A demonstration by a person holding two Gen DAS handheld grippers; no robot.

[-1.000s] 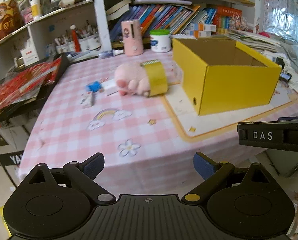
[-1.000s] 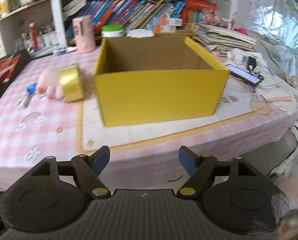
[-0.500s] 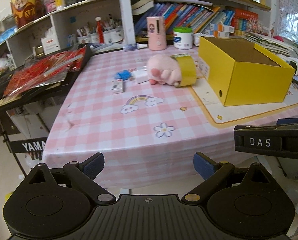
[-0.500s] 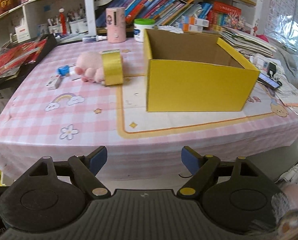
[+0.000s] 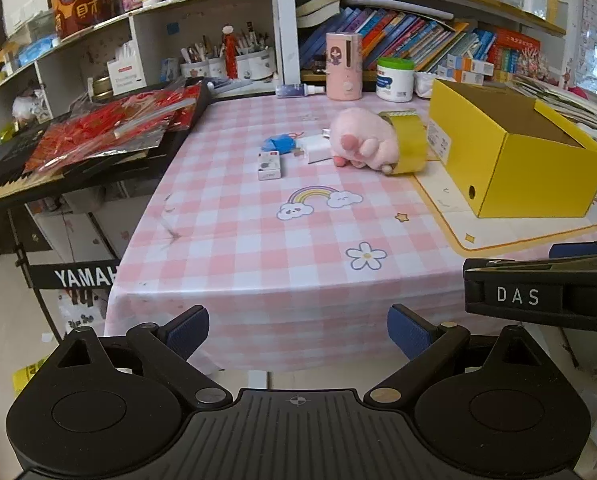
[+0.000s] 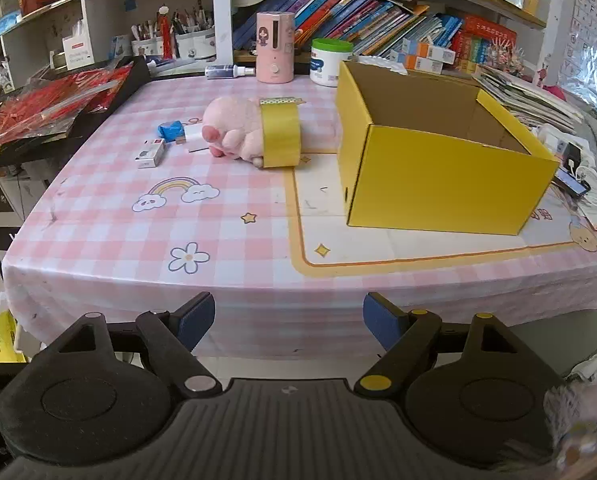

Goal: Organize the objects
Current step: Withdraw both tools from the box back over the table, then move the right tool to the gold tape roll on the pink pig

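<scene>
Both claws hang off the desk point(image 6: 98, 248) edge, spread wide, nothing in them. Left to right: small white box point(image 6: 151, 154), blue thing point(image 6: 171, 129), pink plush point(image 6: 234, 130) with gold tape point(image 6: 280, 134) around it, then the yellow box point(image 6: 450, 188). I'd bring the left claw point(image 5: 298, 330) in low over the white box, with the right claw point(image 6: 289, 316) squared up on the plush.
</scene>
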